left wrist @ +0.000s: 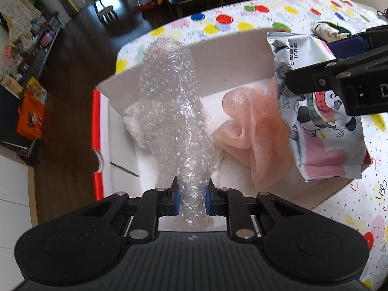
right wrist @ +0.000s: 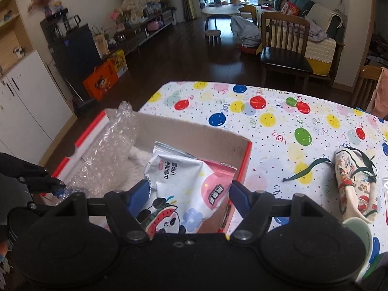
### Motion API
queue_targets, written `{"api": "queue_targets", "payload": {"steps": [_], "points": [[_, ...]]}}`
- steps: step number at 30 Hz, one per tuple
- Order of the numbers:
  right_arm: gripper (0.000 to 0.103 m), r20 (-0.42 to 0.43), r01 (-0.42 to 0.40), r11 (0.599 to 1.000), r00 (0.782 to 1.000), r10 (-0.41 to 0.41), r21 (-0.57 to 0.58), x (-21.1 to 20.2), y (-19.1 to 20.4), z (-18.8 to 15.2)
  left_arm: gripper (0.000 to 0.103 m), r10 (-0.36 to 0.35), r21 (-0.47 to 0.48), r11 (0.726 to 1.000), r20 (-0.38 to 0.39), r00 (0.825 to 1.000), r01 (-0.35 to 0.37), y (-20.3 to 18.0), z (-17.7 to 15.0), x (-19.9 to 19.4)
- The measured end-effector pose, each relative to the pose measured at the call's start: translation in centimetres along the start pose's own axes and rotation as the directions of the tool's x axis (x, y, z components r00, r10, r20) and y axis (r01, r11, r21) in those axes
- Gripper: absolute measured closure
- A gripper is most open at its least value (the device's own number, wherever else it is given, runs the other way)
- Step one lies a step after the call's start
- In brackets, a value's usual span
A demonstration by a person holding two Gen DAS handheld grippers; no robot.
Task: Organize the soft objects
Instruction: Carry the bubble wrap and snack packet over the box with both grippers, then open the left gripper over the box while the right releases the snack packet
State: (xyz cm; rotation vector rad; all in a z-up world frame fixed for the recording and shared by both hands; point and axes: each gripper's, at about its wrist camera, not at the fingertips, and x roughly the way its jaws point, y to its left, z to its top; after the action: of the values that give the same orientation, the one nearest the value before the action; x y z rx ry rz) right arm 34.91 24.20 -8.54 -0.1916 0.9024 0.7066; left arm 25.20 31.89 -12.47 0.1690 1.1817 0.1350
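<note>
My left gripper (left wrist: 192,195) is shut on a long roll of clear bubble wrap (left wrist: 173,111), which hangs over the open cardboard box (left wrist: 232,48) with red outer walls. In the box lie a pink gauzy cloth (left wrist: 252,135) and a white fluffy item (left wrist: 132,123). My right gripper (right wrist: 189,194) is shut on a pack of wet wipes (right wrist: 184,184) printed with a panda, held above the box (right wrist: 194,131). From the left wrist view the pack (left wrist: 325,131) hangs at the box's right side. The bubble wrap (right wrist: 106,150) fills the box's left side.
The box stands at the table's edge on a balloon-print tablecloth (right wrist: 266,111). A printed cloth pouch with dark green straps (right wrist: 354,181) lies on the table to the right. Wooden chairs (right wrist: 283,48) stand beyond the table, over dark floor.
</note>
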Motion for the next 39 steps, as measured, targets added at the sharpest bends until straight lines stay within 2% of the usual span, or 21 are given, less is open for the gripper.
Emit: {"api": "queue_targets", "payload": {"steps": [6, 13, 15, 18, 19, 20, 25, 31, 39], "points": [[0.031, -0.026, 0.016, 0.999, 1.0, -0.017, -0.029, 1.8, 0.6, 0.0, 0.085, -0.043, -0.035, 0.999, -0.041, 0.998, 0.042, 0.2, 0.1, 2.0], [0.031, -0.051, 0.018, 0.998, 0.999, -0.02, -0.053, 3.2, 0.8, -0.3, 0.084, -0.115, -0.098, 0.989, -0.051, 0.992, 0.11, 0.9, -0.2, 3.1], [0.031, -0.06, 0.016, 0.998, 0.998, -0.019, -0.054, 3.5, 0.9, -0.4, 0.08, -0.127, -0.109, 0.987, -0.047, 0.991, 0.121, 1.0, -0.3, 3.0], [0.031, -0.076, 0.012, 0.998, 0.997, -0.017, -0.063, 4.2, 1.1, -0.6, 0.056, -0.135, -0.113, 0.985, -0.03, 0.99, 0.131, 1.2, -0.6, 2.8], [0.031, -0.076, 0.013, 0.998, 0.997, -0.018, -0.067, 4.3, 1.3, -0.7, 0.038, -0.136, -0.115, 0.985, -0.024, 0.99, 0.132, 1.2, -0.7, 2.8], [0.031, -0.072, 0.015, 0.997, 0.997, -0.021, -0.079, 4.5, 1.4, -0.7, 0.032, -0.138, -0.116, 0.984, -0.016, 0.99, 0.135, 1.3, -0.9, 2.6], [0.03, -0.086, 0.013, 0.995, 0.996, -0.021, -0.098, 5.4, 2.0, -1.0, 0.032, -0.152, -0.137, 0.978, 0.028, 0.988, 0.155, 1.6, -1.3, 1.9], [0.022, -0.09, 0.014, 0.992, 0.996, -0.025, -0.126, 5.7, 2.5, -1.0, 0.032, -0.168, -0.183, 0.968, 0.051, 0.985, 0.174, 2.4, -2.0, 1.3], [0.017, -0.075, -0.022, 0.996, 0.997, 0.016, -0.081, 3.8, 1.9, -0.7, 0.032, -0.175, -0.214, 0.957, 0.103, 0.979, 0.194, 2.7, -2.6, -0.1]]}}
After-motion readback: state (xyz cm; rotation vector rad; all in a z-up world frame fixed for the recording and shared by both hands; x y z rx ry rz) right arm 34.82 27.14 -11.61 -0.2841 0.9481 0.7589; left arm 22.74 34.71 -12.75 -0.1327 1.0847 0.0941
